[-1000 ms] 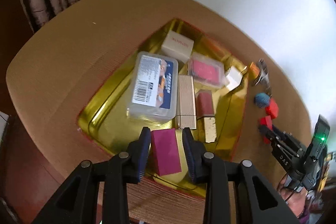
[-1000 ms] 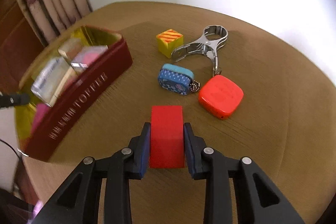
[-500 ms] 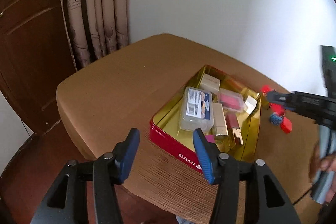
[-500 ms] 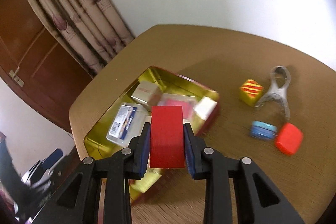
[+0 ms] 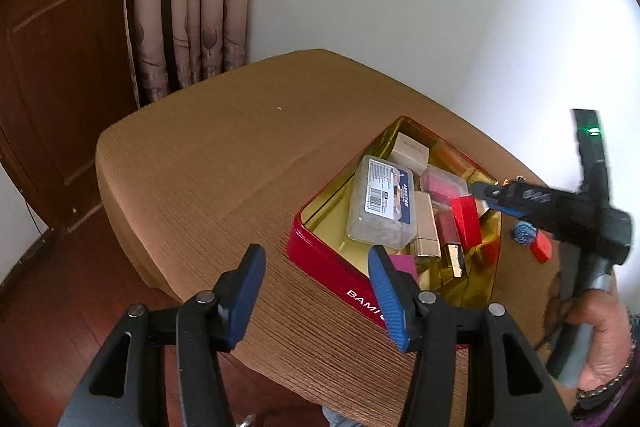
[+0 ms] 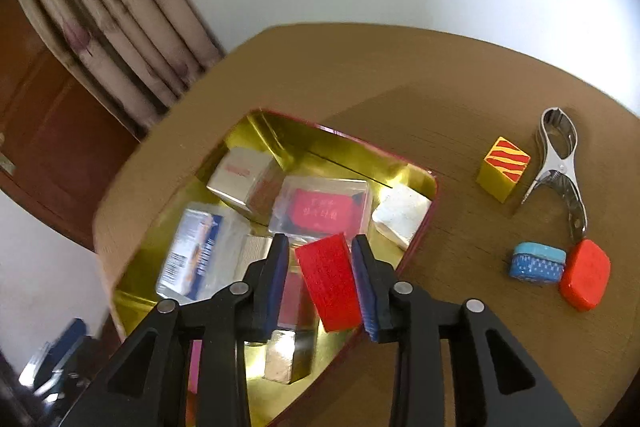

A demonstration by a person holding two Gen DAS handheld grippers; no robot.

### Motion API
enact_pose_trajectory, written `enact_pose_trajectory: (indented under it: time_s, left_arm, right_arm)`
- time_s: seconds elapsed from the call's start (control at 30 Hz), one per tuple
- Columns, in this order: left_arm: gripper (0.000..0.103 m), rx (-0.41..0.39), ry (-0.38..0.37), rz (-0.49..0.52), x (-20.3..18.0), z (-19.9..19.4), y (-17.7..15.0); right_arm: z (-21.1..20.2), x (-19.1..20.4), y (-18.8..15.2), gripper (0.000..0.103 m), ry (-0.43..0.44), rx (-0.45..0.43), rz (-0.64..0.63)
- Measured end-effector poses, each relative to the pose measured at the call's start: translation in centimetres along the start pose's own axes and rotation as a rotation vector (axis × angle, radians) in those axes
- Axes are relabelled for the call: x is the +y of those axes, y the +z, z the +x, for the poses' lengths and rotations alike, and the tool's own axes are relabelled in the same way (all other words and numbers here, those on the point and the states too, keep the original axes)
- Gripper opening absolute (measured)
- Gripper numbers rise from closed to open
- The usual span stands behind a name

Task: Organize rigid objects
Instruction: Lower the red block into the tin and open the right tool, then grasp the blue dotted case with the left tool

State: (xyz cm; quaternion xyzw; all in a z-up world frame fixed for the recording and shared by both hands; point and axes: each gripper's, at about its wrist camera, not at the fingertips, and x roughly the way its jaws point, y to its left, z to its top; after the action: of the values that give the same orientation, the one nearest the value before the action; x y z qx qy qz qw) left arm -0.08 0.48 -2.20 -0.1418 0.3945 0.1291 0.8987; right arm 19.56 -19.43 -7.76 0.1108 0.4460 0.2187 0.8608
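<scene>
We had the left gripper (image 5: 316, 291) empty, jaws about half apart, parked off the tin's (image 5: 320, 259) near-left corner. Nothing between the pads.

Right gripper (image 6: 320, 279) sat over the tin's right half, jaws opening, red block (image 6: 330, 281) tilted between them. A gap showed on the left pad side, and it looked close against the right one. We read this as mid-release.

To drop it well, we'd open over a free patch of gold floor, low enough that the block doesn't bounce onto the clear cases, and keep the left gripper off the tin wall.

Tin contents, left to right in the right wrist view: clear labelled case (image 6: 200, 255), white carton (image 6: 240, 175), clear case with a red insert (image 6: 320, 211), white block (image 6: 400, 215) by the right wall. A gold block (image 6: 288, 355) lay at the near side.

Still outside, right of the tin: striped yellow cube (image 6: 503, 167), metal clip (image 6: 560, 171), blue pouch (image 6: 538, 263), red rounded case (image 6: 585, 275).
</scene>
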Motion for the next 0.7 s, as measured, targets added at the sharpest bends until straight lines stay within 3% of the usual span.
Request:
enact_pose_trajectory:
  time_s: [0.13,0.27,0.4,0.57,0.7]
  left_arm:
    - [0.055,-0.014,0.005,0.021,-0.5,-0.3,-0.3]
    - [0.055,-0.016,0.011,0.052,-1.3,-0.4,-0.7]
    - [0.055,-0.021,0.023,0.092,-2.4,-0.6,-1.3]
    - [0.055,-0.02,0.003,0.147,-4.8,-1.3,-1.9]
    - [0.055,-0.024,-0.077,0.234,-9.0,-2.4,-1.8]
  right_arm:
    - [-5.3,-2.8,-1.6,0.036,-0.005,-0.154,0.04]
    - [-9.9,-8.4,-6.2,0.042,-0.211,-0.255,0.016]
    - [-10.7,-13.7,-10.8,0.044,-0.309,-0.176,0.007]
    - [-11.8,-16.6,-14.2,0.051,-0.32,-0.157,0.006]
    - [-12.4,-17.7,-14.9,0.059,-0.28,-0.18,0.014]
